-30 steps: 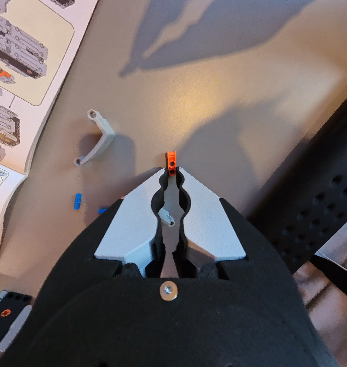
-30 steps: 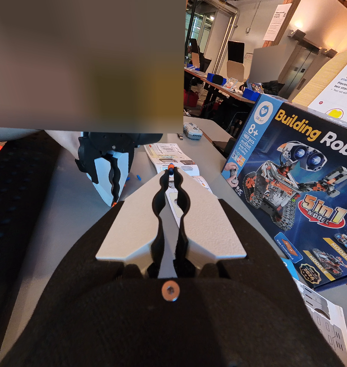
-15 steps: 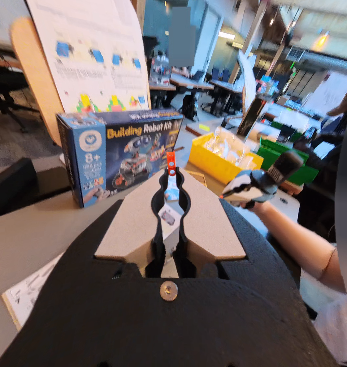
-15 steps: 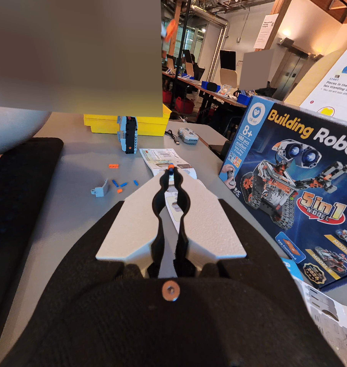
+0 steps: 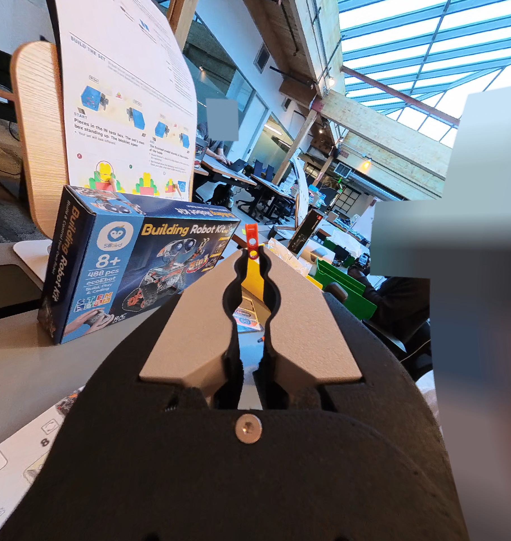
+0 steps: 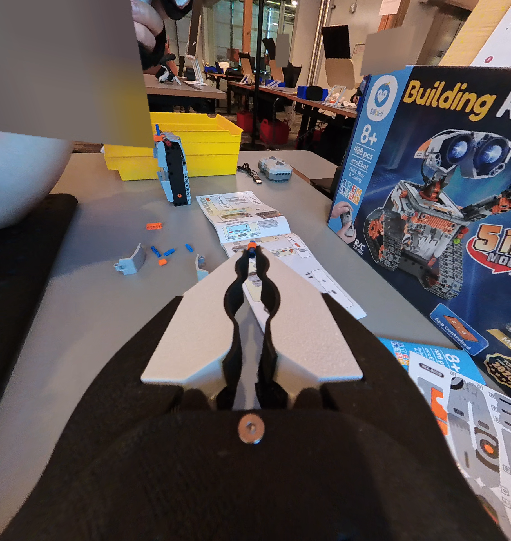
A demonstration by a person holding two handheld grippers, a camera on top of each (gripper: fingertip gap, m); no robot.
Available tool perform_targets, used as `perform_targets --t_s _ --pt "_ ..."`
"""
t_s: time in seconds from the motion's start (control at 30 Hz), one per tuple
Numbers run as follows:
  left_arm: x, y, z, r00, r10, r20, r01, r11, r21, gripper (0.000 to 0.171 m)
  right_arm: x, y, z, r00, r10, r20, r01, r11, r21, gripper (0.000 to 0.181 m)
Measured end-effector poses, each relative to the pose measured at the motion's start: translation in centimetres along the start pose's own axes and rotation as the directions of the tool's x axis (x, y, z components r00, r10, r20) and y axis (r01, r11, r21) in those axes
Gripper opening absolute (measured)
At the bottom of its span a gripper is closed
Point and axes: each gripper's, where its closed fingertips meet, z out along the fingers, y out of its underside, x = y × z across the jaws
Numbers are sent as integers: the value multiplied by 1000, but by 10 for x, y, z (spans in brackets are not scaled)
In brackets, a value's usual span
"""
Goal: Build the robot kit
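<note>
My left tool (image 5: 251, 254) is pinching a small orange beam piece (image 5: 251, 237) at its tips, lifted in the air above the grey worktop (image 5: 29, 377), with the blue kit box (image 5: 131, 263) standing ahead to the left. My right tool (image 6: 250, 251) is gripping a tiny blue-and-orange pin (image 6: 251, 245), hovering over the open instruction booklet (image 6: 266, 234). Loose blue pins (image 6: 168, 251) and a grey curved piece (image 6: 131, 259) are lying on the worktop nearby, before the yellow bin (image 6: 201, 146)

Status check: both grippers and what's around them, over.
Left gripper shut on orange beam, raised above the table. Right gripper shut on blue-orange pin, over open booklet. Loose pieces left of it.
</note>
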Motion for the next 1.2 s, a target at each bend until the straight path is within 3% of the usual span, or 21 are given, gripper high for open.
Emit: perform_targets --t_s 0.3,0.93,1.2 --pt "1 2 -1 999 1 -45 -3 999 -32 5 13 -12 13 1000 -5 -13 5 999 38 3" --pt "14 5 1 995 -10 -103 5 999 -46 5 21 16 5 997 42 -62 -42 999 5 3" --pt "46 3 2 981 17 -191 -25 999 -38 5 21 1 1 997 18 -71 -14 998 61 3"
